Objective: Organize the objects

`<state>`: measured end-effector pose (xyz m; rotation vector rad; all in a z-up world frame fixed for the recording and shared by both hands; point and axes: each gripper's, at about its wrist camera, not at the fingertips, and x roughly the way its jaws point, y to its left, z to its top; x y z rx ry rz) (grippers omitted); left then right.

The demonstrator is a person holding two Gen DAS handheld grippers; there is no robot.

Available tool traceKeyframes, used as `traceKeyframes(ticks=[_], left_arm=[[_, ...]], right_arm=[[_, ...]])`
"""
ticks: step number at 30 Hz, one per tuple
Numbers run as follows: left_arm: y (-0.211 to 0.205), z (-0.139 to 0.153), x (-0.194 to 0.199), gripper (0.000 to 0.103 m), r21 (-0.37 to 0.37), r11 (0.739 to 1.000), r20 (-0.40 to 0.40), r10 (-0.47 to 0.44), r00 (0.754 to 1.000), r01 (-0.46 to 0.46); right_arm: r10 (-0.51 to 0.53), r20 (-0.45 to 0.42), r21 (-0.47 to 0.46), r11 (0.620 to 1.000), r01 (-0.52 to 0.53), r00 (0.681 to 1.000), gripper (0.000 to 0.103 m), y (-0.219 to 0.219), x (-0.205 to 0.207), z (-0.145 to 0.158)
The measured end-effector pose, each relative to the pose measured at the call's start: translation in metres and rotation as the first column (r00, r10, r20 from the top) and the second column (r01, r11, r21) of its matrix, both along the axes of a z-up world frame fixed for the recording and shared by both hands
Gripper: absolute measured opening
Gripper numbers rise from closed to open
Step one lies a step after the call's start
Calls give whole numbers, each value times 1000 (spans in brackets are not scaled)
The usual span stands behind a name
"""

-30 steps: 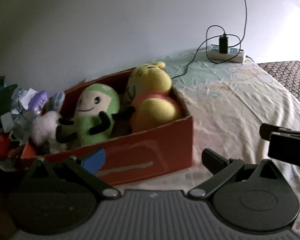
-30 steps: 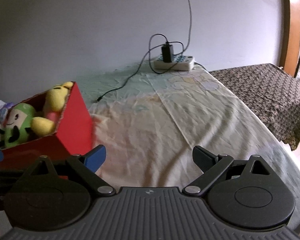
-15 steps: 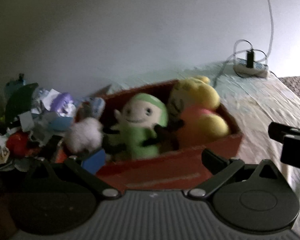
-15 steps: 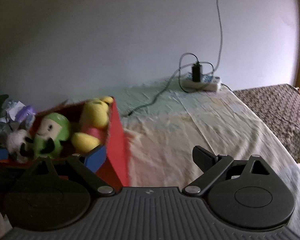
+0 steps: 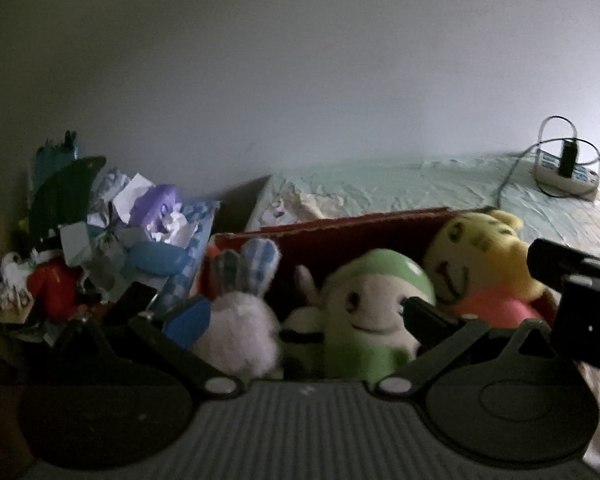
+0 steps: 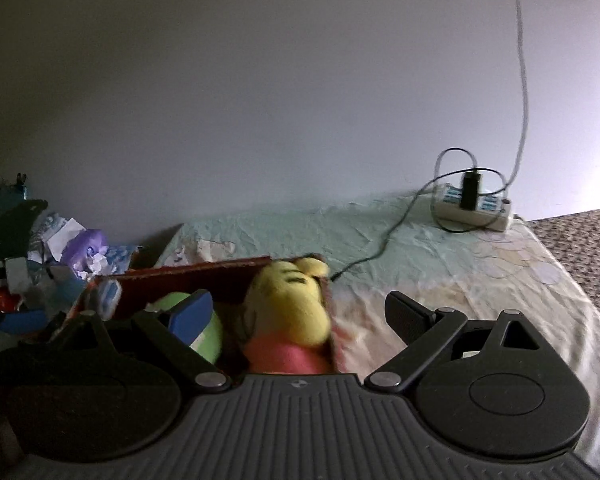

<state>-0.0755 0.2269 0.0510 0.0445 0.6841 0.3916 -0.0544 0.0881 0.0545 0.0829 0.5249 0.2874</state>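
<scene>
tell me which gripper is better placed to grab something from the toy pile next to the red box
Left. The left gripper is open and sits nearer the toy pile beside the red box; the right gripper faces the yellow plush.

Both wrist cameras sit low and close behind the red box point(image 5: 340, 228), facing the wall. The left view centres on its plush toys; the right view sits further right, sharing the box point(image 6: 188, 276) and power strip point(image 6: 476, 210).
</scene>
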Motion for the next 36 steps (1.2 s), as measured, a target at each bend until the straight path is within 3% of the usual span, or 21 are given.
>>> traceKeyframes(ticks=[8,14,18,22,25,29,36], left_arm=[[30,-19,13,103,-84,996,3,9,1000,-9],[22,-17,10,103,-57,998,39,-17,999,19],[21,-22,14,103,-64,997,71,-33,997,37],[33,-28,10,103,-118,991,87,-55,995,65],[41,-30,8,103,-166,983,99,-60,993,76],[39,-31,6,103,-156,985,113,-59,992,76],[48,-31,4,103,-168,984,133,-38,990,60]], right_arm=[[27,-9,14,1000,-27,1000,95,13,21,-14],[76,-14,38,996,-75,997,95,10,25,-15],[79,29,44,996,-80,996,95,10,26,-12],[39,80,47,998,-43,996,95,10,29,-17],[40,49,50,998,-43,998,95,9,37,-26],[64,27,89,994,-66,998,94,11,38,-27],[59,81,31,998,-61,995,94,25,35,-11]])
